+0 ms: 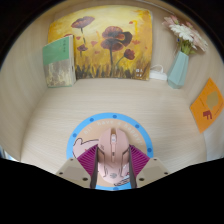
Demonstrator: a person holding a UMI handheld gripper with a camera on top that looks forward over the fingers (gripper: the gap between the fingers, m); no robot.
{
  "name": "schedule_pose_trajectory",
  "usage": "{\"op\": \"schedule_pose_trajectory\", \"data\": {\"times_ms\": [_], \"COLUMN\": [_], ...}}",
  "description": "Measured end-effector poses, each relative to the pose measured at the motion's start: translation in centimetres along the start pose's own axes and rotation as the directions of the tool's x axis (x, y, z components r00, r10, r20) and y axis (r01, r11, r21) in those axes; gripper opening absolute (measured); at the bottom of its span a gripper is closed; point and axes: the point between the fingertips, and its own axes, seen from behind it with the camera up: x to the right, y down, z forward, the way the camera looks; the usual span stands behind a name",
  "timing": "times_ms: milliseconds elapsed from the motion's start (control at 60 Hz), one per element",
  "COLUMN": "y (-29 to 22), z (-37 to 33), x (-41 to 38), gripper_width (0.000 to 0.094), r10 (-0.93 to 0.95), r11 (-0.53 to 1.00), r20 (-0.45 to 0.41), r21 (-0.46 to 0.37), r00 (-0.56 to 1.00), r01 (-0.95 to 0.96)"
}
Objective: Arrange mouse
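Right now the gripper (113,168) has its two fingers w/ magenta pads (89,162) at approx 7 and 5 o'clock of the view, angled inward, and the mouse (113,150) sits directly between them. It's a pale pinkish-beige mouse, long axis pointing away toward 12 o'clock, w/ a darker line down its middle. Both pads look to be up against the mouse's flanks, left pad on its left side, right pad on its right side, no gap visible either side, so the fingers read as clamped on the mouse. Under it is a round mouse mat (112,127) w/ a blue rim and peach centre, showing around the mouse from approx 9 through 12 to 3 o'clock. The mat lies on a light wood-grain desk (50,125). Further out at 3 o'clock, an orange card (207,104) lies flat on the desk. At the back, approx 10 o'clock, a greenish book (59,60) stands upright; at 12 o'clock a yellow painting (111,42) w/ purple flowers leans on the wall; at 2 o'clock a light blue vase (179,68) holds pale flowers (186,34).
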Motion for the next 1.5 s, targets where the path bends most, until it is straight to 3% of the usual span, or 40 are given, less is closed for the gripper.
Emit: {"op": "schedule_pose_trajectory", "data": {"times_ms": [100,167,283,567,883,1500], "y": [0.0,-0.1,-3.0,-11.1,-11.3,-7.3], "z": [0.1,-0.3,-2.7,-13.2,-21.2,-23.4], "x": [0.1,0.5,0.4,-0.9,-2.9,-6.4], "gripper_width": [0.0541,0.0661,0.0718,0.0719,0.0719,0.0716], "r10": [0.008,-0.021,-0.046,-0.054,-0.020,-0.045], "r11": [1.000,0.999,0.999,0.984,0.965,0.967], "r20": [0.002,-0.015,-0.017,-0.039,-0.041,-0.023], "r21": [-0.012,-0.032,0.013,0.169,0.262,0.251], "r00": [1.000,1.000,0.999,0.998,0.999,0.999], "r01": [-0.008,0.021,0.047,0.060,0.030,0.049]}}
